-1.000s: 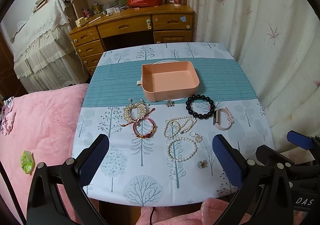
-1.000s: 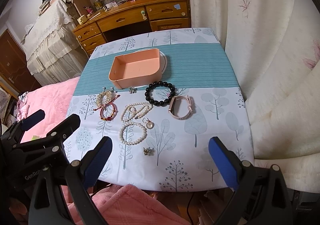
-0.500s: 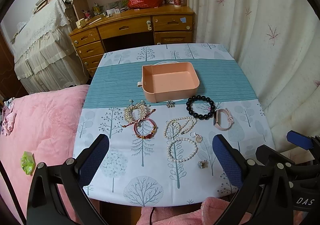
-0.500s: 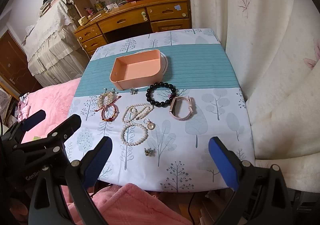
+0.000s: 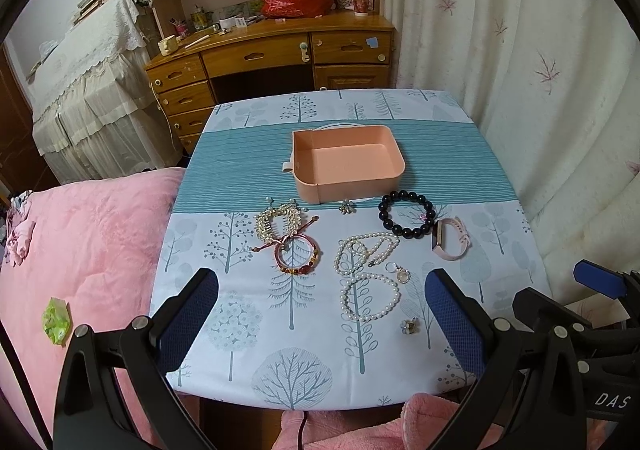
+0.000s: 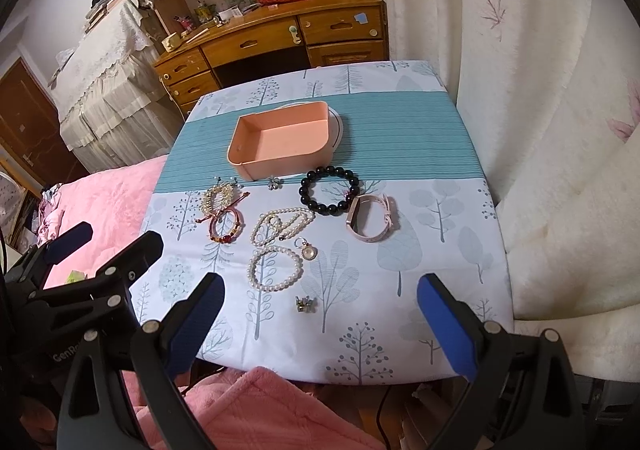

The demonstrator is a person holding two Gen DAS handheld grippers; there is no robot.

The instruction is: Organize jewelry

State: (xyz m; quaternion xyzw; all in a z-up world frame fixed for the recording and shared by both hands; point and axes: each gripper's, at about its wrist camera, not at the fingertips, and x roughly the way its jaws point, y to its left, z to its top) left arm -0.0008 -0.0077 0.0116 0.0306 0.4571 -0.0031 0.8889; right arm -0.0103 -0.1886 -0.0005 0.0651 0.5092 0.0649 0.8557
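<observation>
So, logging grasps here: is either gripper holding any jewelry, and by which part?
Nothing is held. Left gripper and right gripper are both open, hovering short of the pieces.

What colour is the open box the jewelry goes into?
The box is plain salmon pink, inside and out; it shows best in the left wrist view.

Both views have shifted slightly over the last second. In the left wrist view the peach tray (image 5: 347, 160) and pearl bracelet (image 5: 370, 297) sit marginally lower, so nearer the left gripper (image 5: 320, 314). In the right wrist view the tray (image 6: 282, 142) and pearl bracelet (image 6: 274, 268) sit slightly nearer the right gripper (image 6: 320, 310). Jaw spread unchanged; no jewelry displaced.
</observation>
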